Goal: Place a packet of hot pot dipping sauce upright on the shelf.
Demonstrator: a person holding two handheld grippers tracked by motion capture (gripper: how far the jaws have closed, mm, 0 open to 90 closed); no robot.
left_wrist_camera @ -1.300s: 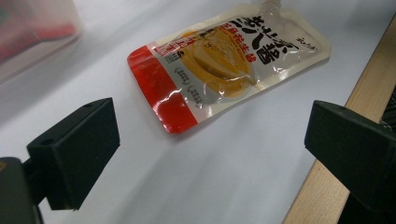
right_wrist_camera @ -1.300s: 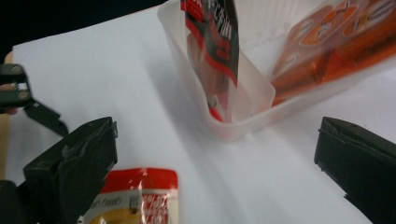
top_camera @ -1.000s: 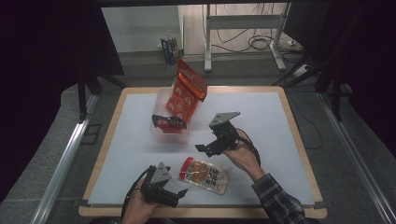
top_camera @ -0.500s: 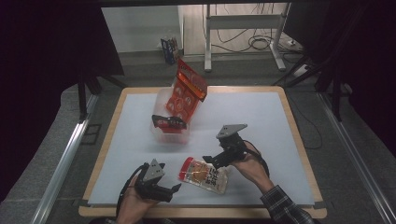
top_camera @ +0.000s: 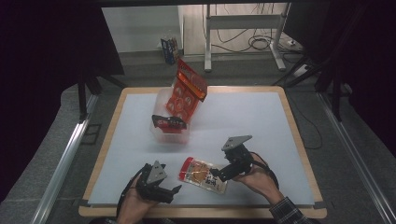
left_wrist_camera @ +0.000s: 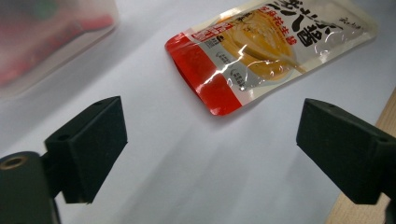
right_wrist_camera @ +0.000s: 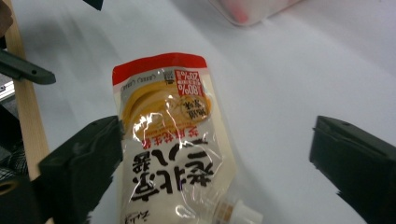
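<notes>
A sauce pouch [top_camera: 201, 172] with a red band at one end lies flat on the white mat near the front edge. My right gripper [top_camera: 215, 176] is low at the pouch's right end. In the right gripper view the pouch [right_wrist_camera: 173, 154] and its white spout [right_wrist_camera: 239, 214] lie between the wide jaws of the right gripper [right_wrist_camera: 219, 163]. One jaw is at the pouch's edge and the other stands well clear. These jaws have just been closing a little. My left gripper [top_camera: 170, 195] rests left of the pouch, open; its jaws have closed slightly with nothing between them. The left gripper [left_wrist_camera: 215, 144] faces the pouch [left_wrist_camera: 261, 46] ahead.
A clear plastic tub [top_camera: 170, 133] stands mid-table with a tall red snack bag [top_camera: 187, 93] and a dark packet [top_camera: 168, 123] in it. The tub [left_wrist_camera: 46, 42] is blurred at the upper left of the left gripper view. The wooden table rim [top_camera: 196, 212] runs just behind both hands.
My right gripper has come down and toward the front of the table, from beside the tub to the pouch's right end. The left hand has stayed where it was.
</notes>
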